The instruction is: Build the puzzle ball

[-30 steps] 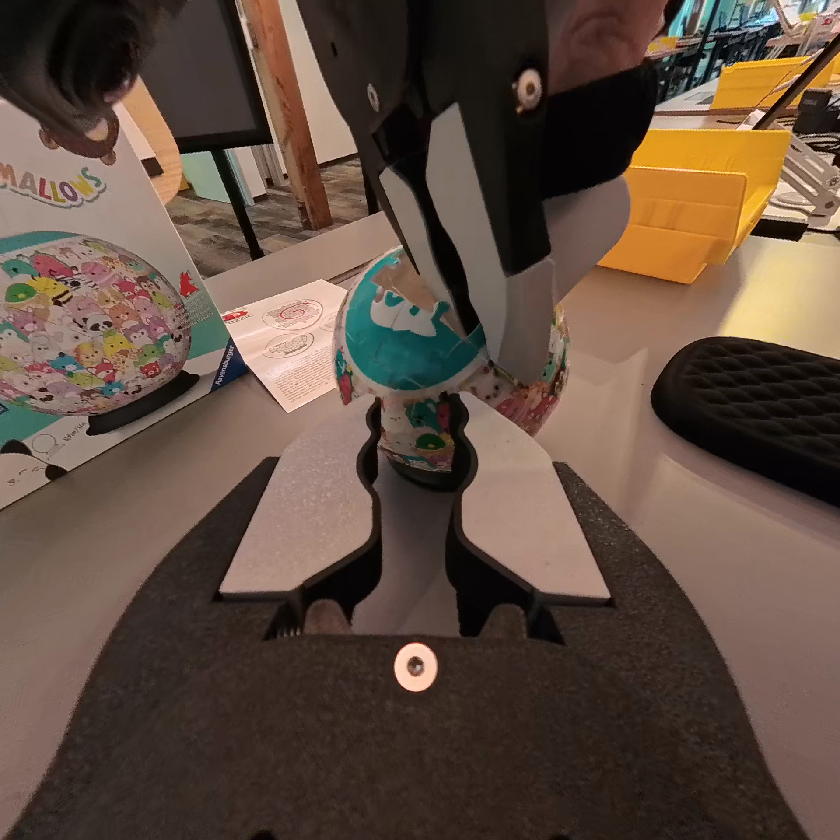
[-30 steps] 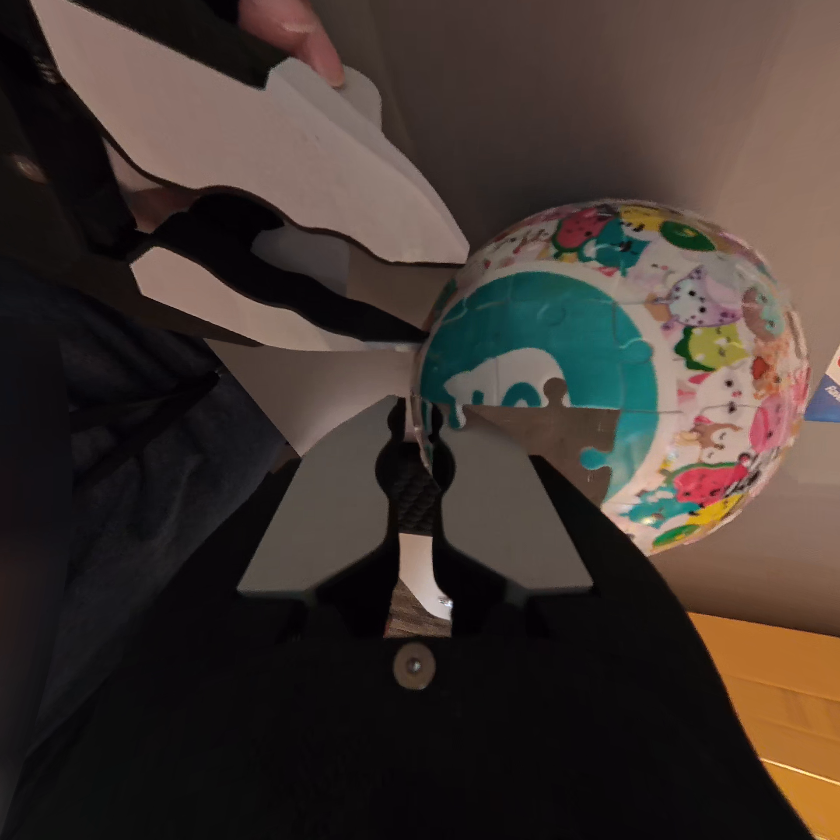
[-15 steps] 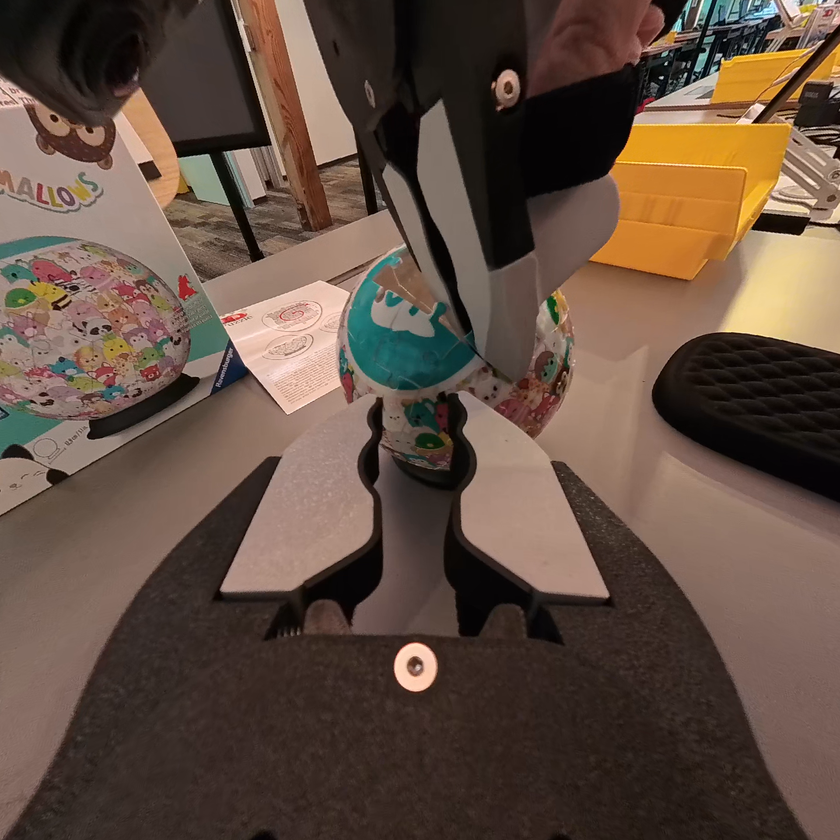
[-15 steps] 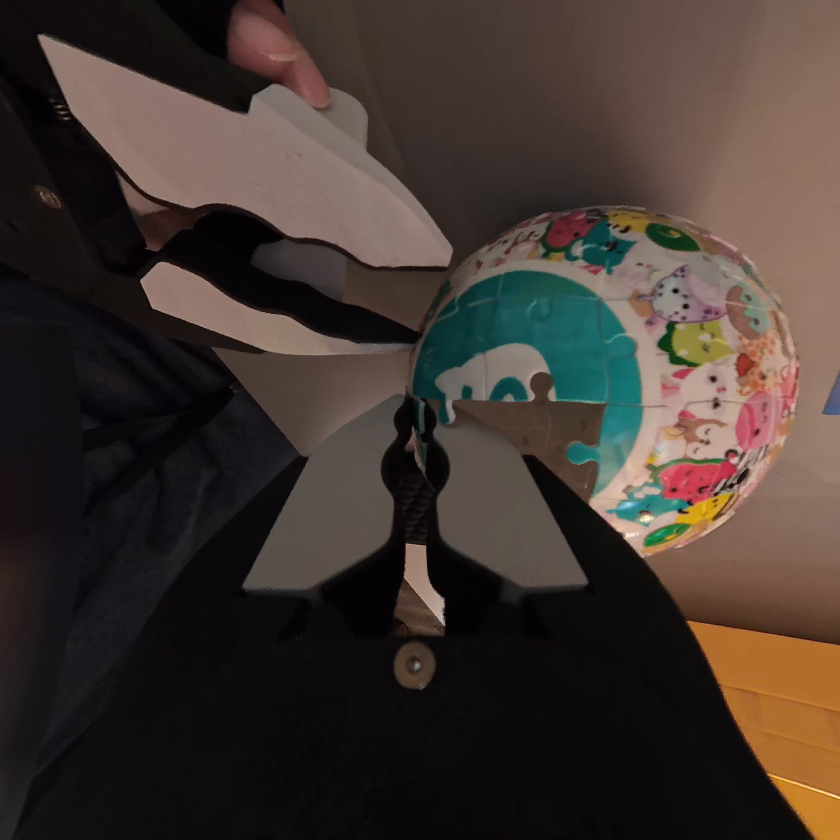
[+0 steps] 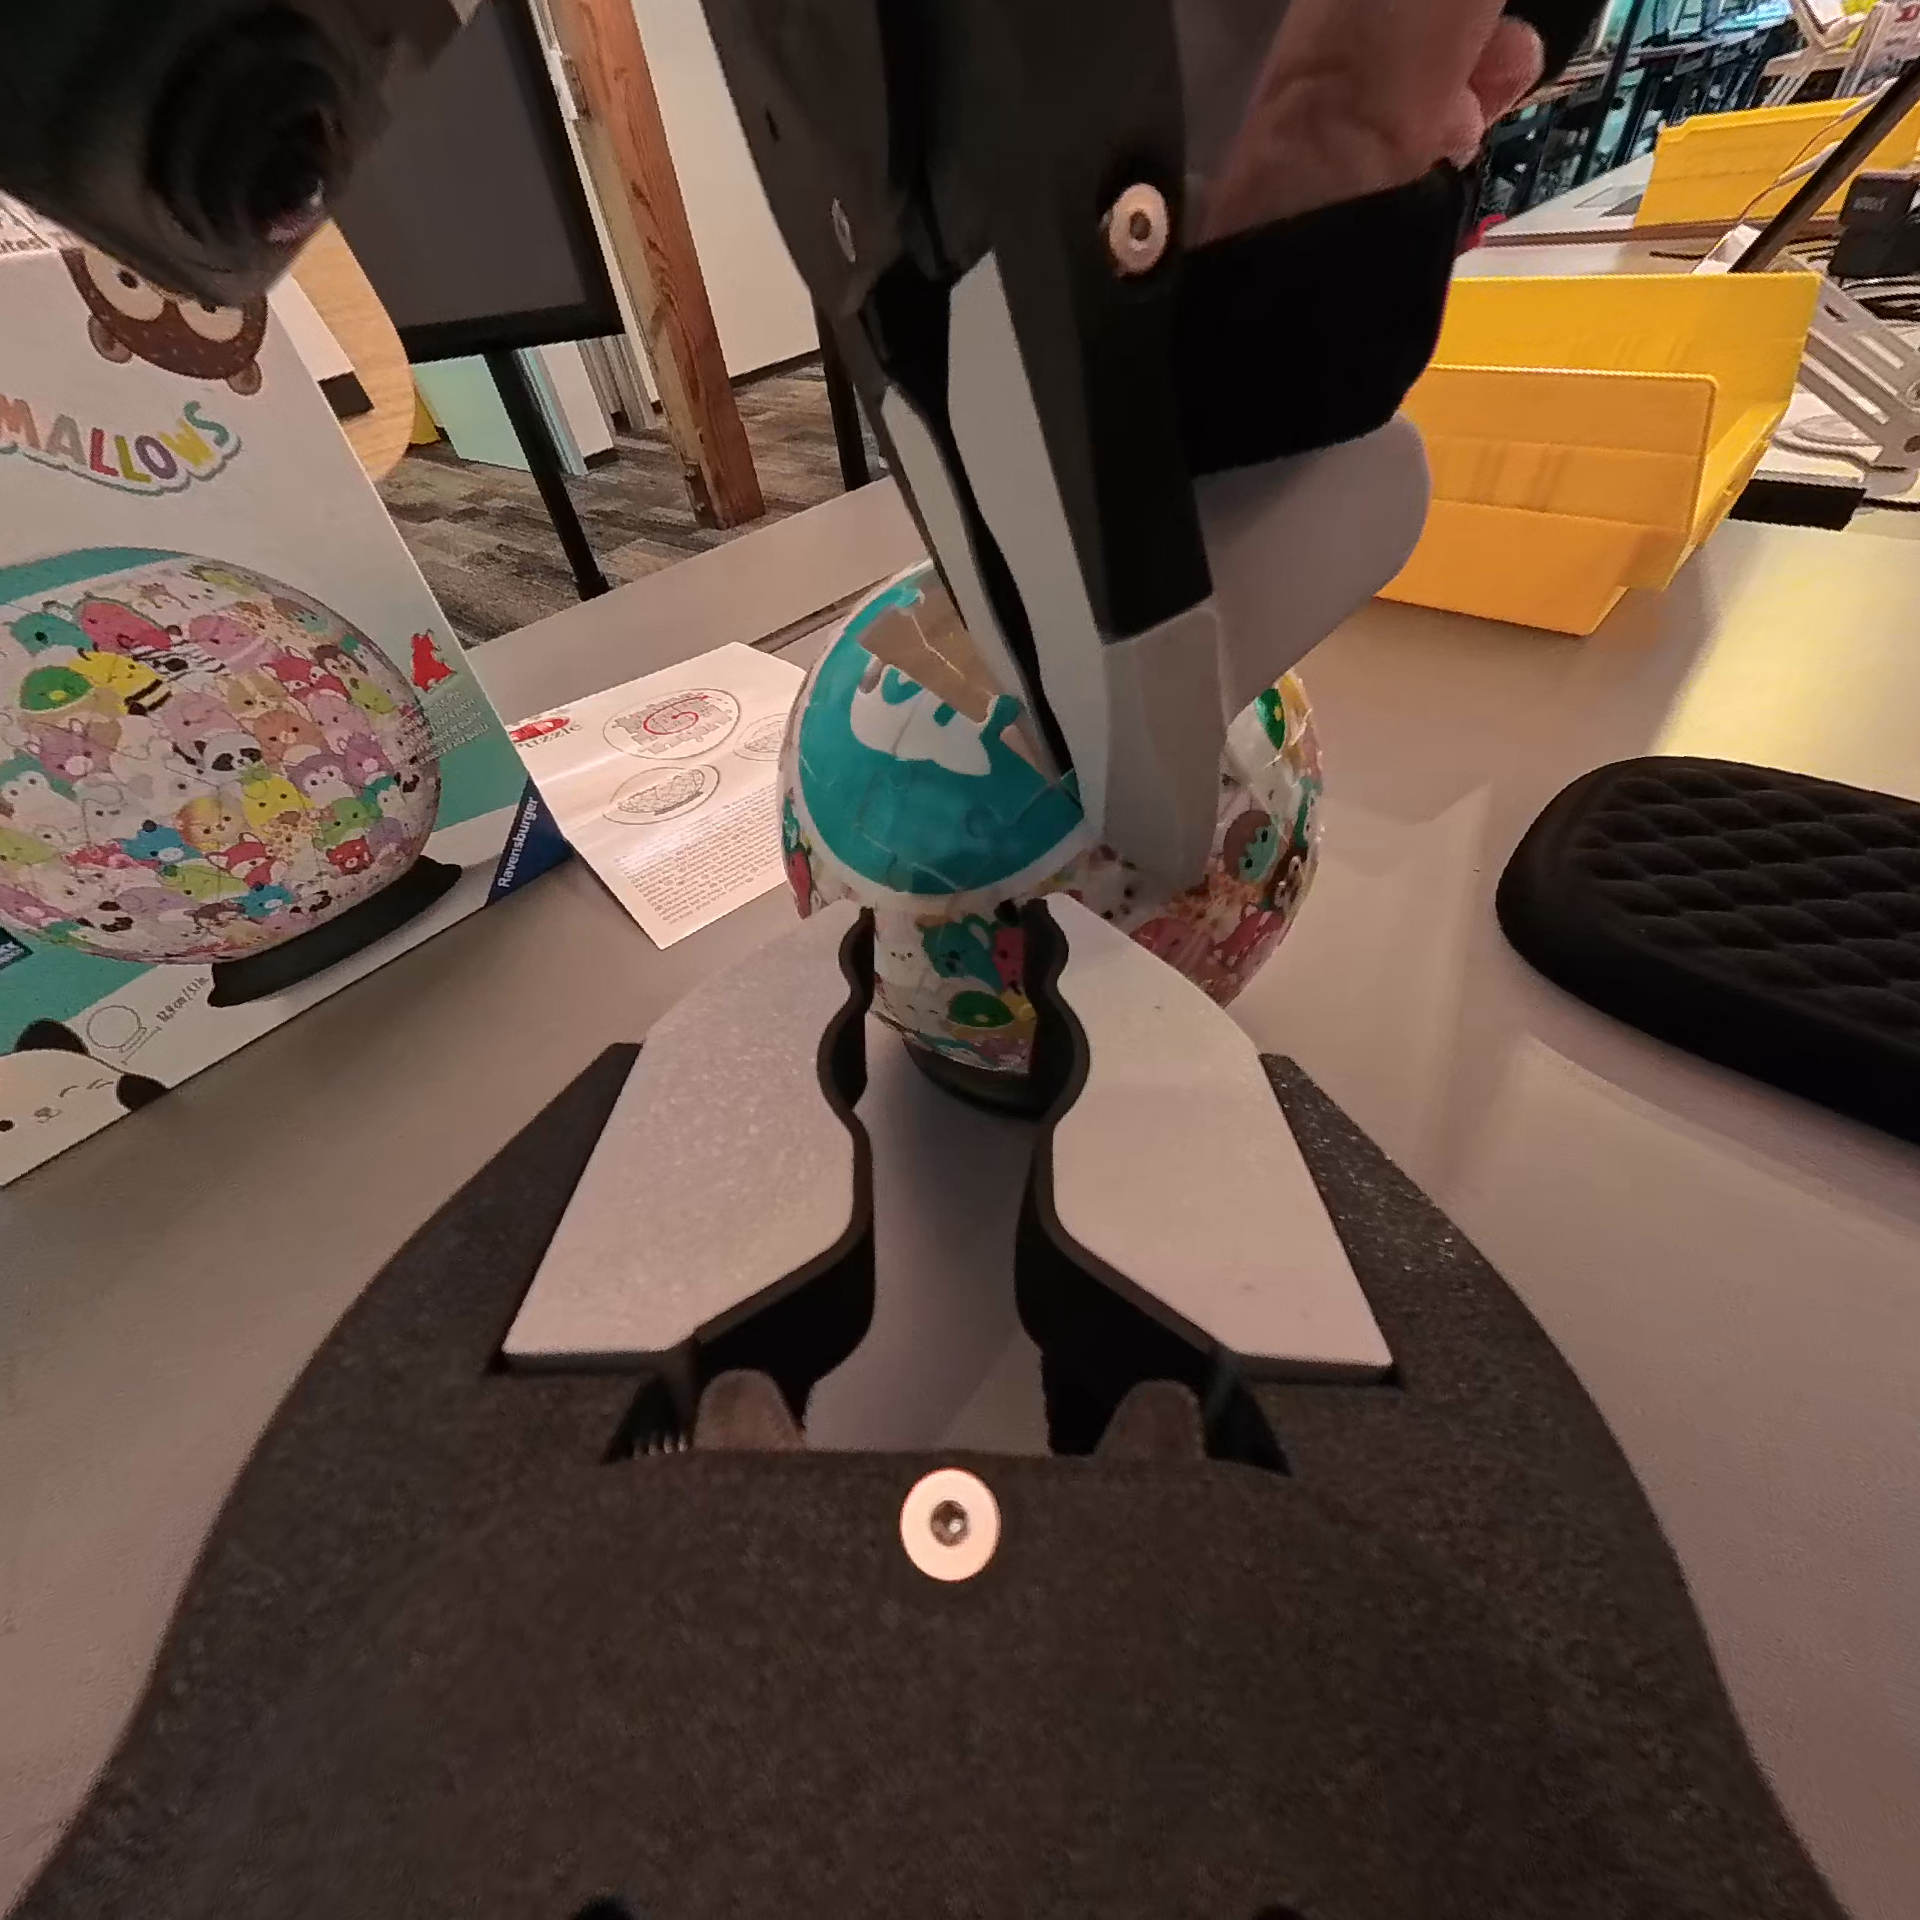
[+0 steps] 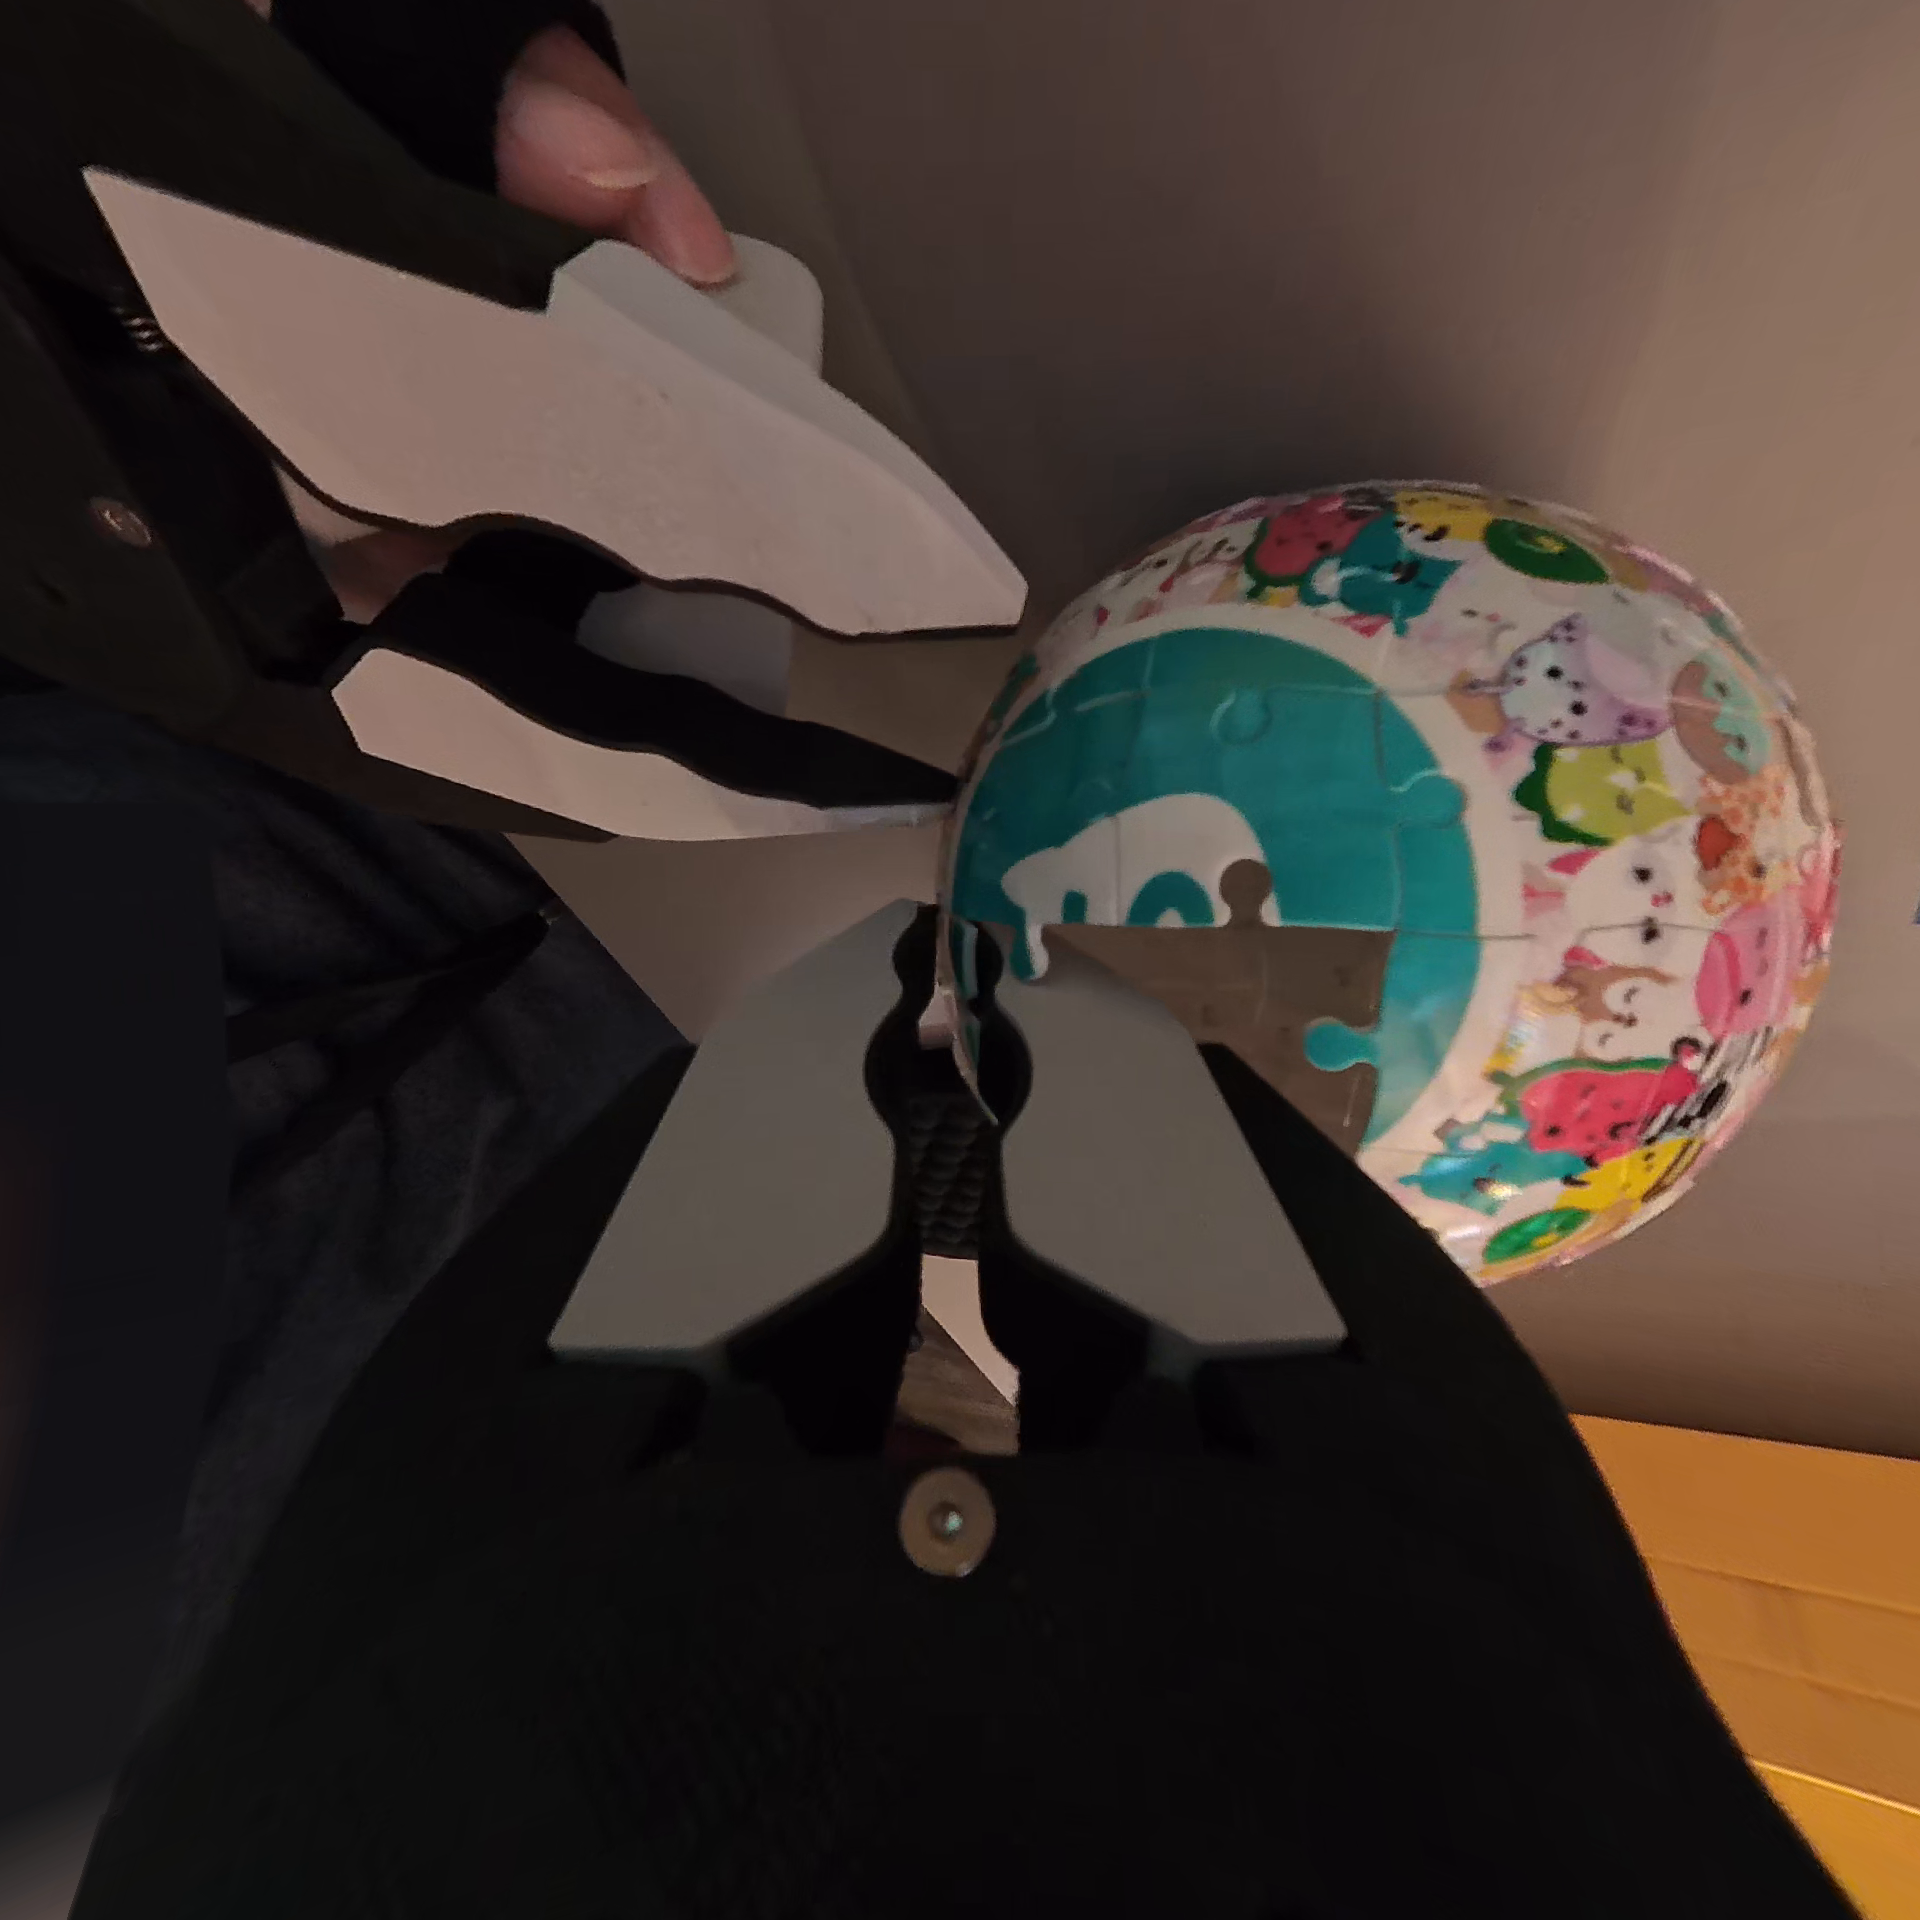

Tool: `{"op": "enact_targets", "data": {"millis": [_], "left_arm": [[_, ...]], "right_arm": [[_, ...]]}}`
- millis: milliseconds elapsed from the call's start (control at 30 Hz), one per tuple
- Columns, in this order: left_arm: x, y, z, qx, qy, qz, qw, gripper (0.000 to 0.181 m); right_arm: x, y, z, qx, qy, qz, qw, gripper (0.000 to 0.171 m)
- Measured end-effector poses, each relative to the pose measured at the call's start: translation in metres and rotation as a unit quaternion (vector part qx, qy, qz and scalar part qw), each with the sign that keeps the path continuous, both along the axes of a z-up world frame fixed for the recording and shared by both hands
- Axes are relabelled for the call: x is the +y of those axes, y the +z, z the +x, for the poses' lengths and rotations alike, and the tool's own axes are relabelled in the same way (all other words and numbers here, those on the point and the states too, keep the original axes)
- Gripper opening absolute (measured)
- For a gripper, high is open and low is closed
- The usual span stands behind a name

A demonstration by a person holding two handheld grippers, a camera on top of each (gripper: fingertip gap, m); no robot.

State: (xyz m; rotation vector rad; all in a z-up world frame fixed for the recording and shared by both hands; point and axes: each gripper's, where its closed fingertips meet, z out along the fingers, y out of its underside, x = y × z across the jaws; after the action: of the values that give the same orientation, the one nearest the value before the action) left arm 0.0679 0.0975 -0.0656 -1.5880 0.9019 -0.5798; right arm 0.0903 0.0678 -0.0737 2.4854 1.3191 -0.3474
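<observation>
- The puzzle box (image 5: 208, 748) stood at the far left of the grey table (image 5: 1558, 1195), a printed leaflet (image 5: 675, 779) just beside it.
- The left gripper (image 5: 951, 940) held its fingers parted, tips around the lower part of the puzzle ball (image 5: 914, 800) on its dark stand.
- The right gripper (image 6: 961, 997) pinched a puzzle piece (image 6: 966, 1023) at the ball's teal cap (a gap showed there).
- A black pad (image 5: 1725, 925) and yellow bins (image 5: 1558, 436) lay right.

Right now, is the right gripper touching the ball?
Cannot tell. In the left wrist view the right gripper, shut on a piece, overlaps the ball; no contact or gap shows plainly.
</observation>
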Motion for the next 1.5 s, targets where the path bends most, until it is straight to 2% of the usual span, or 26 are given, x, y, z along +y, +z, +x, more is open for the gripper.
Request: {"op": "enact_targets", "data": {"millis": [367, 600, 933, 1100, 1300, 1400, 1500], "left_arm": [[-0.003, -0.002, 0.007, 0.002, -0.009, -0.002, 1.000, 0.030], [-0.004, -0.002, 0.009, 0.000, -0.012, -0.004, 1.000, 0.030], [-0.003, -0.004, 0.010, -0.001, -0.014, -0.009, 1.000, 0.030], [-0.003, -0.004, 0.012, -0.004, -0.018, -0.010, 1.000, 0.030], [-0.003, -0.003, 0.011, -0.004, -0.015, -0.006, 1.000, 0.031], [-0.003, -0.001, 0.010, -0.009, -0.015, -0.007, 1.000, 0.031], [-0.004, 0.000, 0.009, -0.011, -0.015, -0.006, 1.000, 0.032]], "right_arm": [[0.000, -0.004, 0.006, -0.006, 0.021, 0.016, 1.000, 0.007], [0.003, 0.003, 0.003, 0.018, -0.033, 0.020, 0.999, 0.014], [0.008, 0.002, -0.004, 0.069, -0.118, 0.039, 0.990, 0.013], [0.013, 0.000, -0.001, 0.081, -0.111, 0.094, 0.986, 0.007], [0.011, 0.001, 0.003, 0.063, -0.085, 0.116, 0.988, 0.010], [0.009, 0.001, 0.006, 0.047, -0.077, 0.116, 0.989, 0.023], [0.008, 0.001, 0.008, 0.039, -0.074, 0.120, 0.989, 0.026]]}}
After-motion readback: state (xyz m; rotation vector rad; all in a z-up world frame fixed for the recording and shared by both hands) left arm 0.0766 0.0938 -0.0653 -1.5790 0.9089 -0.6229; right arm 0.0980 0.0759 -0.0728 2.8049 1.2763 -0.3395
